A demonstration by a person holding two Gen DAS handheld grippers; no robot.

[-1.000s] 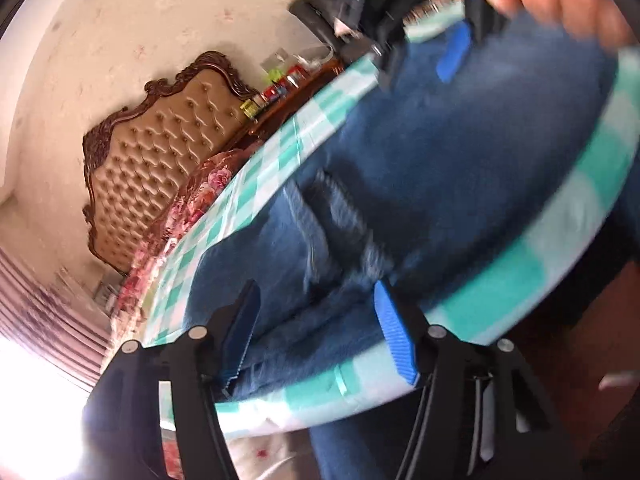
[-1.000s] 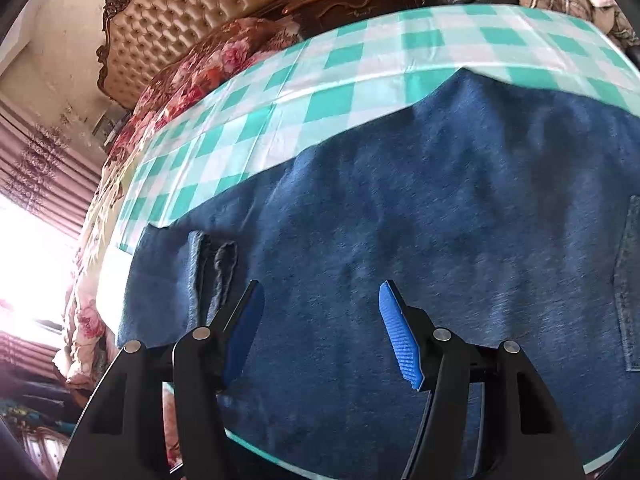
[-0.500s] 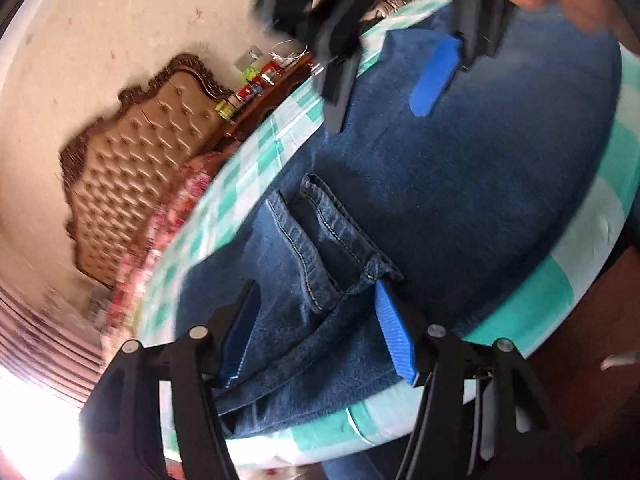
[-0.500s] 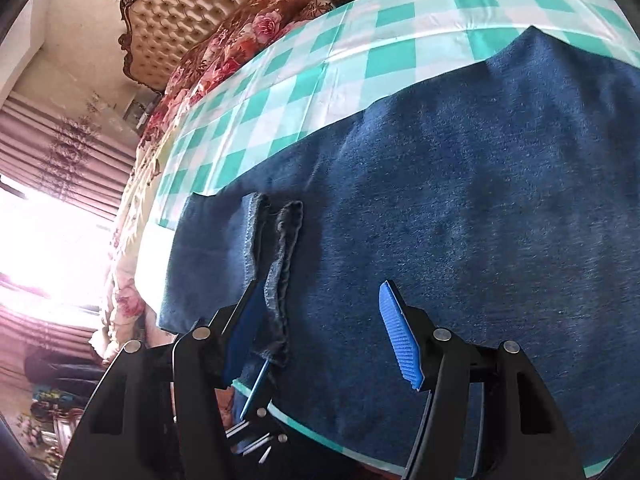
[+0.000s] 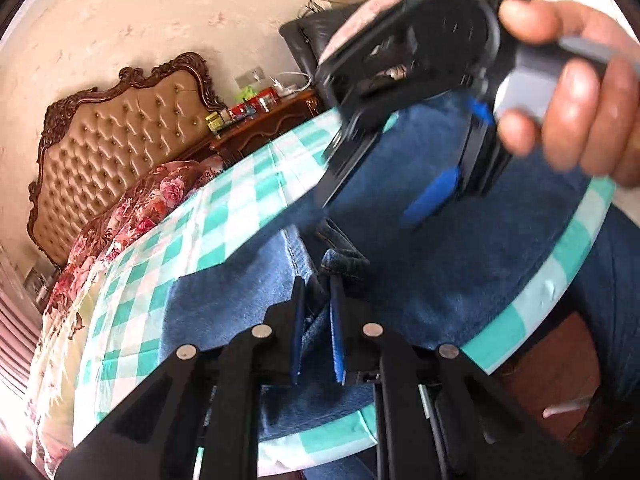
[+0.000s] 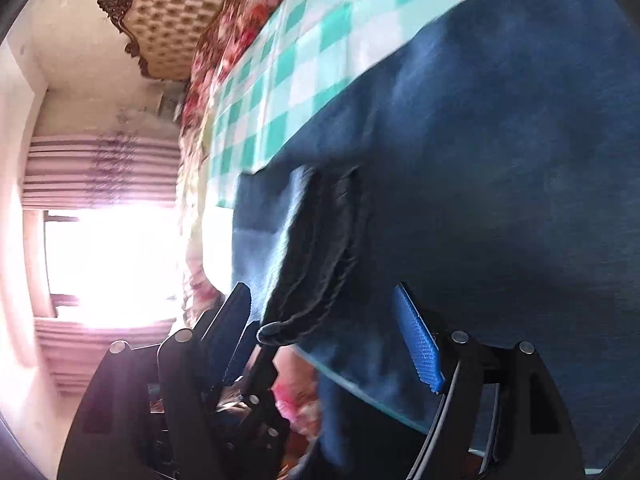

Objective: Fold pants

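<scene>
step: gripping hem for fold | left hand-held gripper [image 5: 316, 320] clamped on pants [image 5: 460, 264] hem, lower centre | right hand-held gripper [image 6: 328, 320] spread wide above pants on surface [image 5: 240, 200] | next: lift hem across

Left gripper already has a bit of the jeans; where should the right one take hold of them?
Judging by the right wrist view: grip the doubled hem of the jeans, coming from the table's near edge. It hangs off that edge beside the left gripper, and the open right gripper already faces it.
</scene>
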